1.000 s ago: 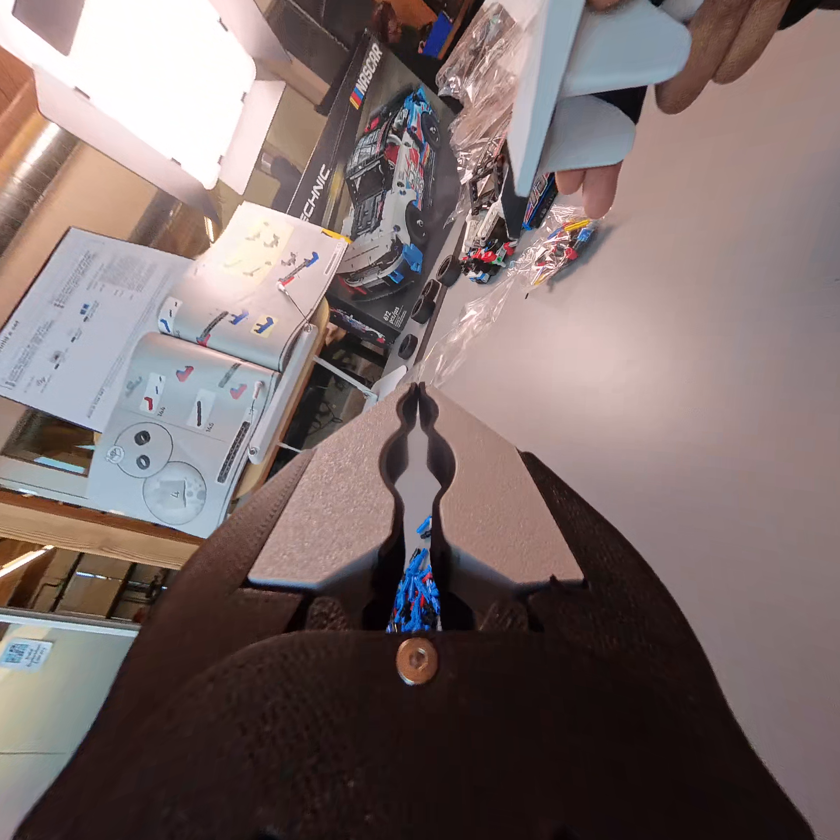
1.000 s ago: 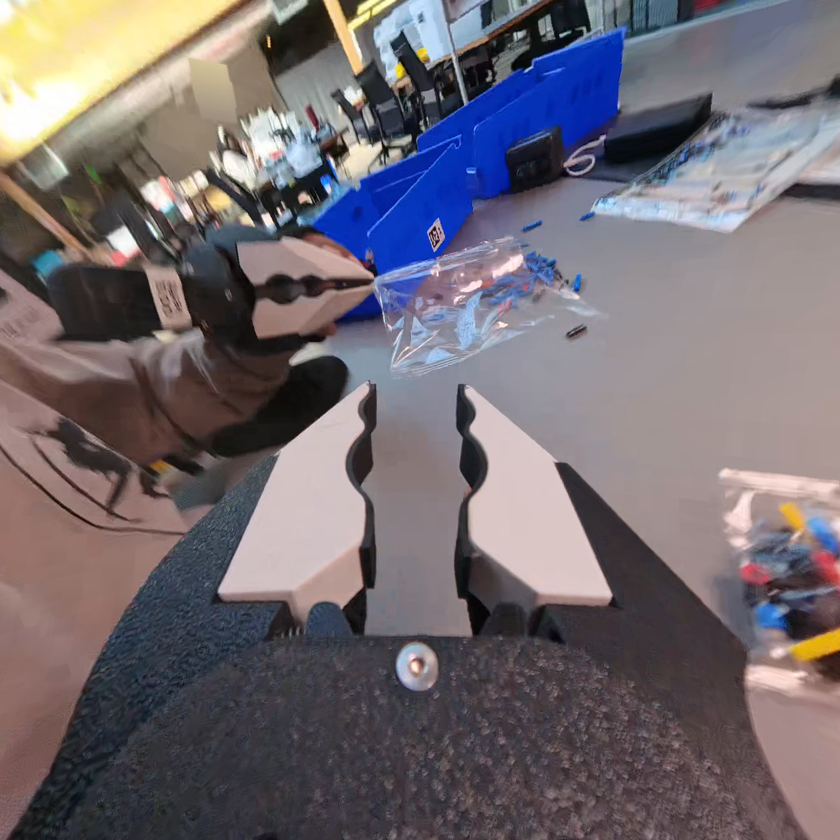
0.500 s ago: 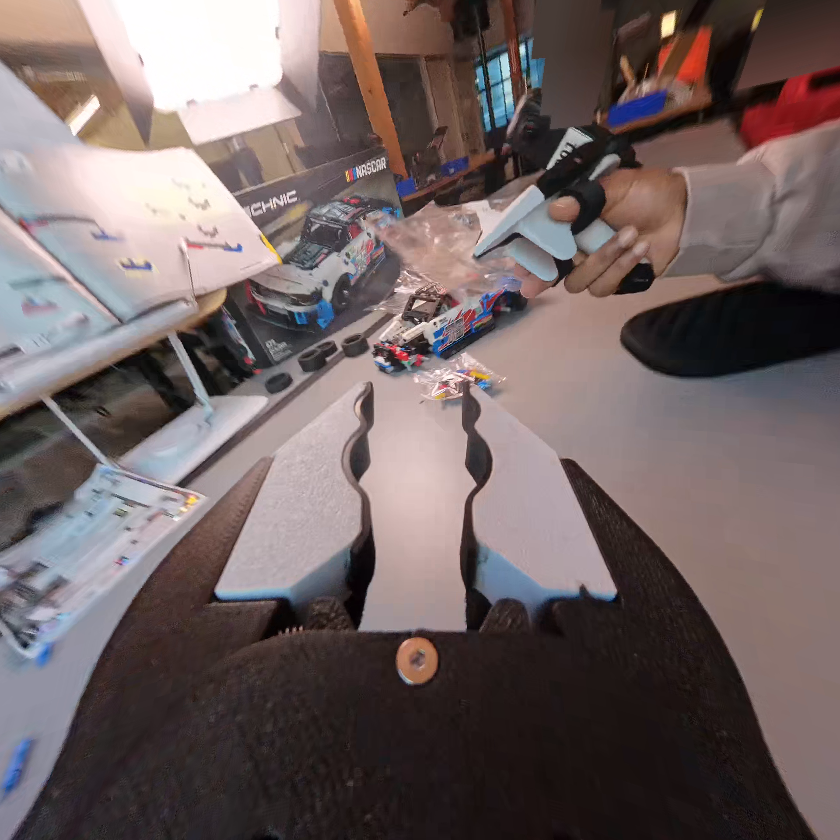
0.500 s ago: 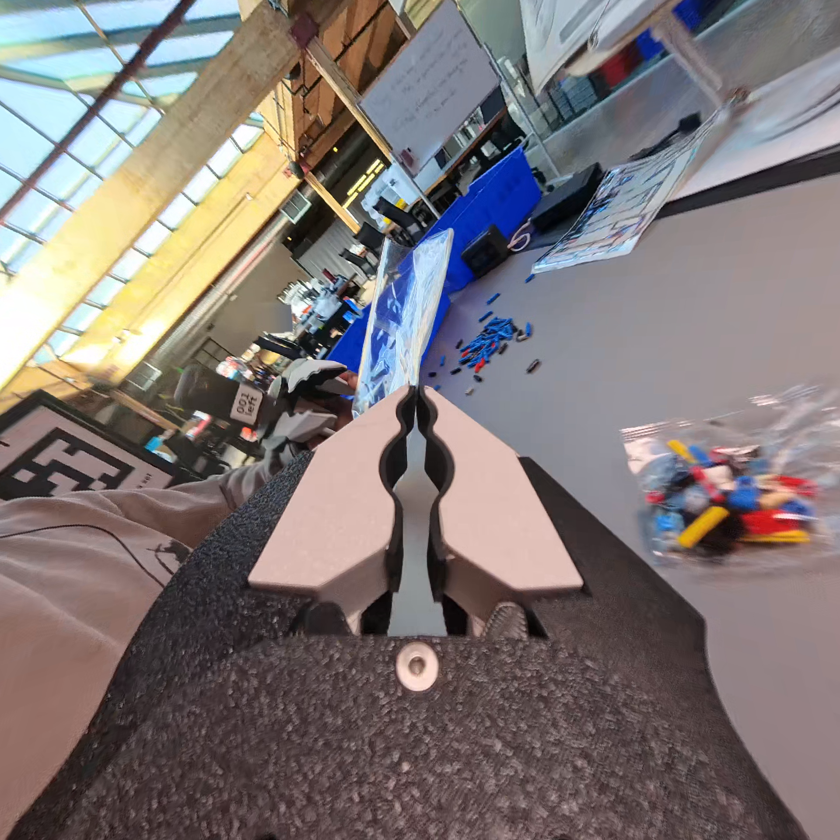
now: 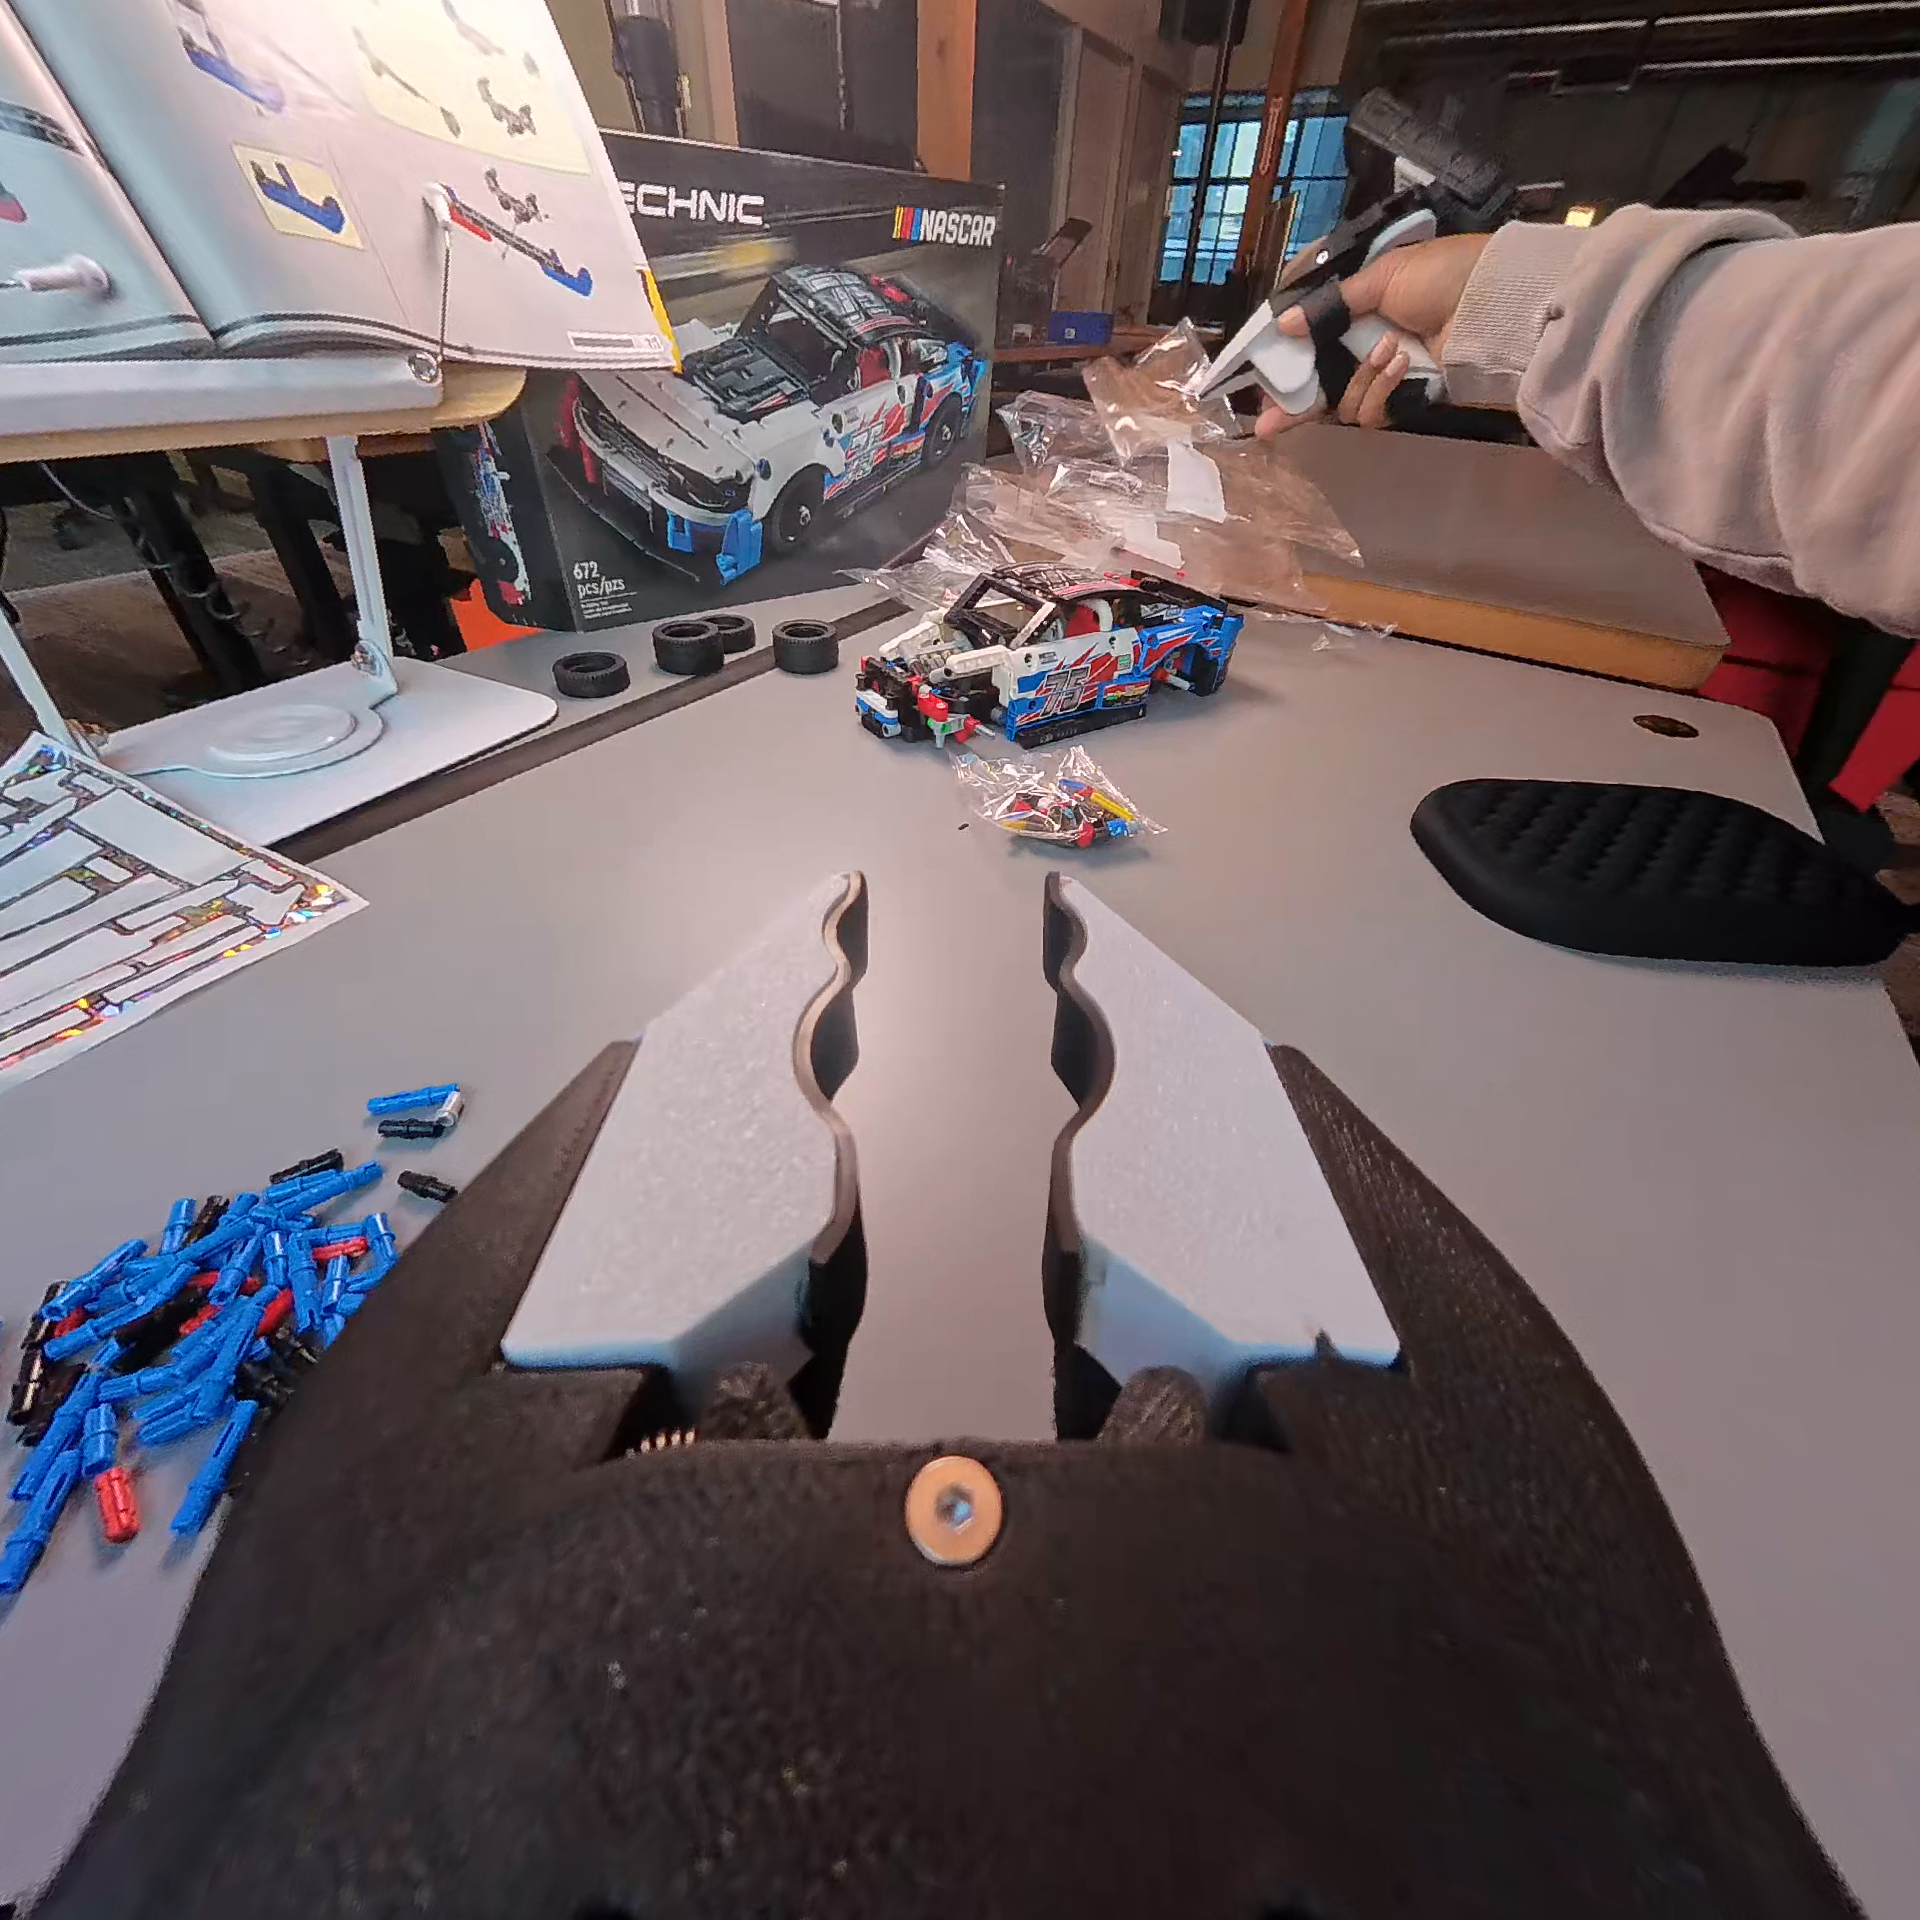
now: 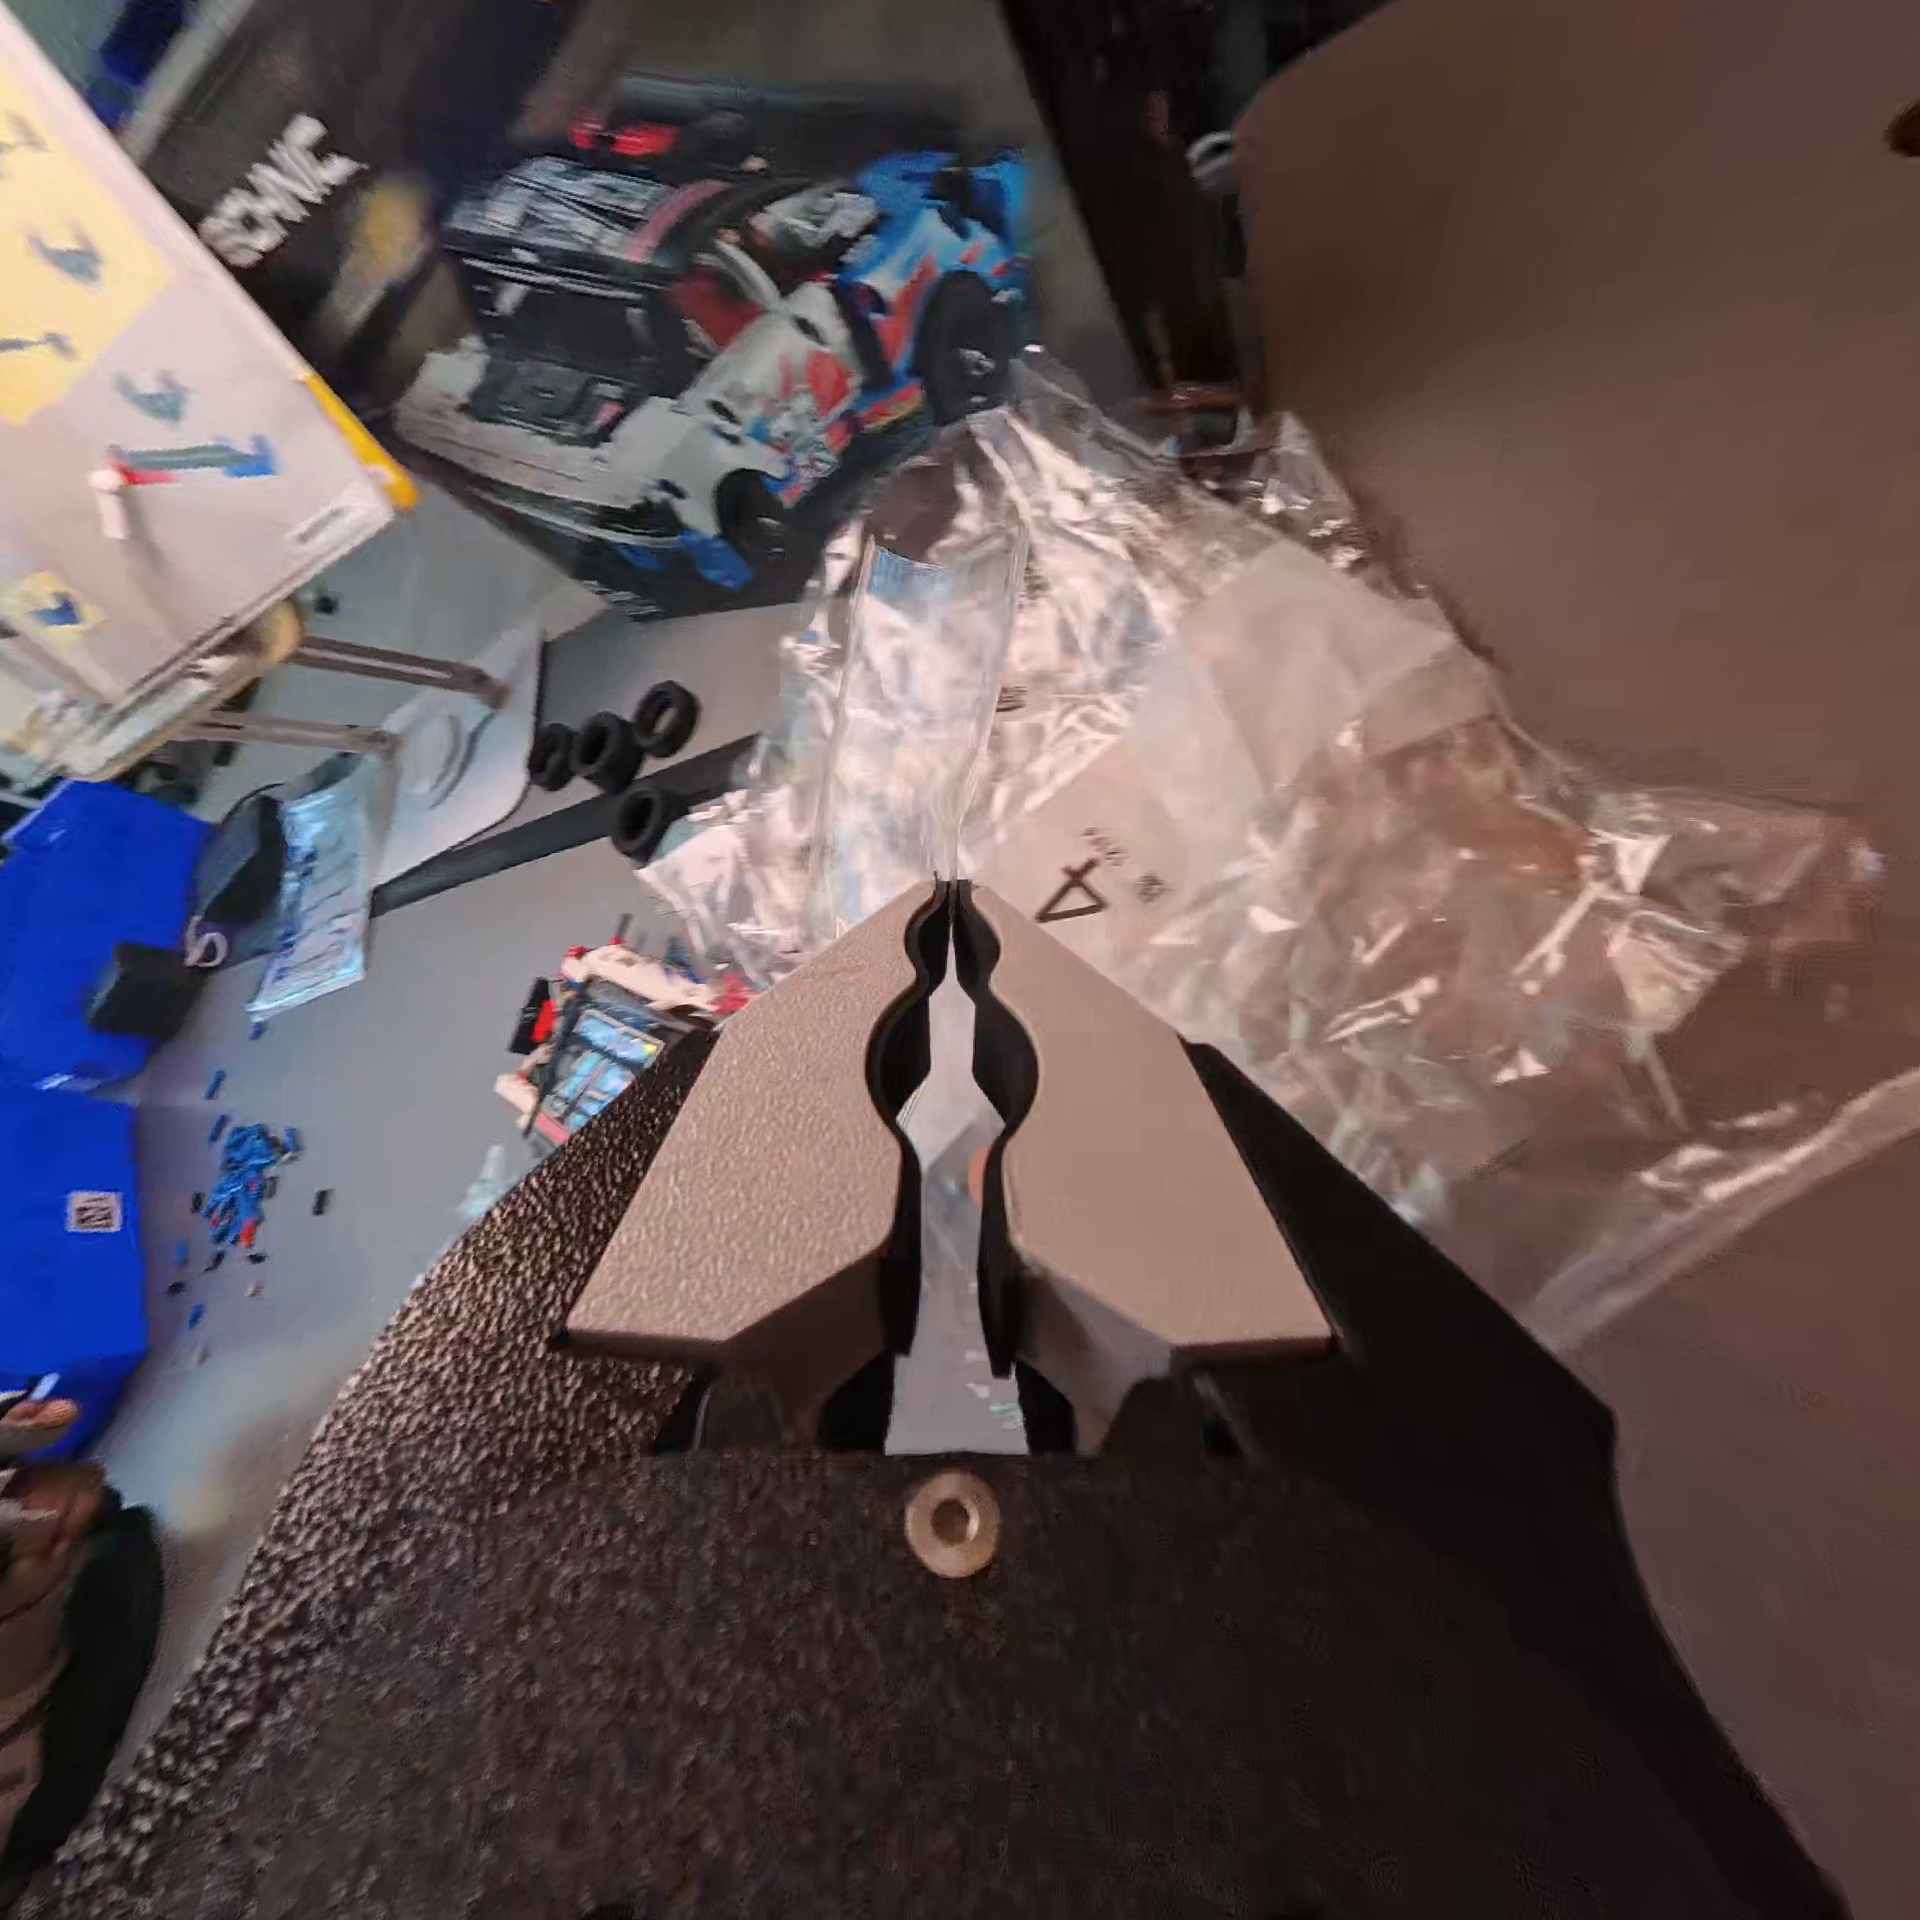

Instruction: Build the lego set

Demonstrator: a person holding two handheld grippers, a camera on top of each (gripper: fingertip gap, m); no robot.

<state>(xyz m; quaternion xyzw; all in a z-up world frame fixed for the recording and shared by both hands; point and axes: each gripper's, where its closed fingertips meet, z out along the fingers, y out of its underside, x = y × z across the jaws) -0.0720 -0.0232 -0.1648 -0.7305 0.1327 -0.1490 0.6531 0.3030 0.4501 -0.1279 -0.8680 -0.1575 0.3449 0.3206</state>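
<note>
My left gripper (image 5: 953, 894) is open and empty, low over the grey table (image 5: 1351, 1091). A pile of blue, black and red pins (image 5: 187, 1320) lies to its left. The partly built race car (image 5: 1049, 655) stands ahead, with a small bag of mixed parts (image 5: 1060, 805) in front of it. My right gripper (image 6: 948, 883) is shut on an empty clear bag (image 6: 914, 707), held over a heap of empty bags (image 6: 1351, 831). It also shows far right in the left wrist view (image 5: 1210, 384).
The set's box (image 5: 748, 416) and three loose tyres (image 5: 696, 649) stand at the back. An instruction book (image 5: 312, 156) sits on a white stand at the left, above a sticker sheet (image 5: 125, 914). A black pad (image 5: 1652, 868) lies at the right. Blue bins (image 6: 62, 987) stand beyond the table. My right fingertips sit around 60 cm from my left ones.
My left gripper let go of the bag and opened. My right gripper shut on the bag and carried it to the heap of empty bags. The pins now lie on the table.
</note>
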